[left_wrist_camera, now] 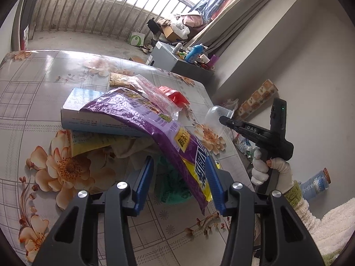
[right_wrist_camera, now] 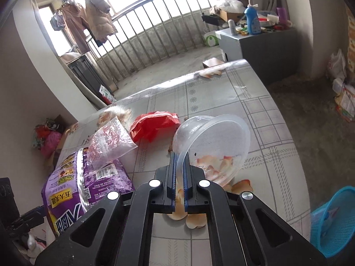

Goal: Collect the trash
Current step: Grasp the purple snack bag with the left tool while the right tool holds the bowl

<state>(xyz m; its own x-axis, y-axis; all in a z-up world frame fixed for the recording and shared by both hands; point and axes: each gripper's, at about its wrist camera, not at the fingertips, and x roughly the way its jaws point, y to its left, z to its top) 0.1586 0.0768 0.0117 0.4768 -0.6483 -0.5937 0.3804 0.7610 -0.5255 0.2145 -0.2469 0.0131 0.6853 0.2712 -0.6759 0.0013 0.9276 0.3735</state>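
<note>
My right gripper [right_wrist_camera: 180, 155] is shut on the rim of a clear plastic bowl [right_wrist_camera: 213, 146], held tilted just above the table; it also shows in the left wrist view [left_wrist_camera: 216, 116]. My left gripper [left_wrist_camera: 179, 170] is open, its blue fingers either side of the lower end of a purple snack bag [left_wrist_camera: 155, 128], not closed on it. The purple bag [right_wrist_camera: 88, 181] lies over a white box [left_wrist_camera: 88, 113], a yellow wrapper [left_wrist_camera: 88, 141] and a green bag [left_wrist_camera: 173, 186]. A clear pink-printed bag [right_wrist_camera: 111, 141] and a red wrapper [right_wrist_camera: 153, 125] lie further back.
The table wears a floral oilcloth [right_wrist_camera: 221, 93]. A blue mesh basket [right_wrist_camera: 332, 221] stands on the floor at the table's right. A grey cabinet [right_wrist_camera: 266, 44] with bottles stands beyond. A plastic bottle [left_wrist_camera: 315, 185] lies on the floor.
</note>
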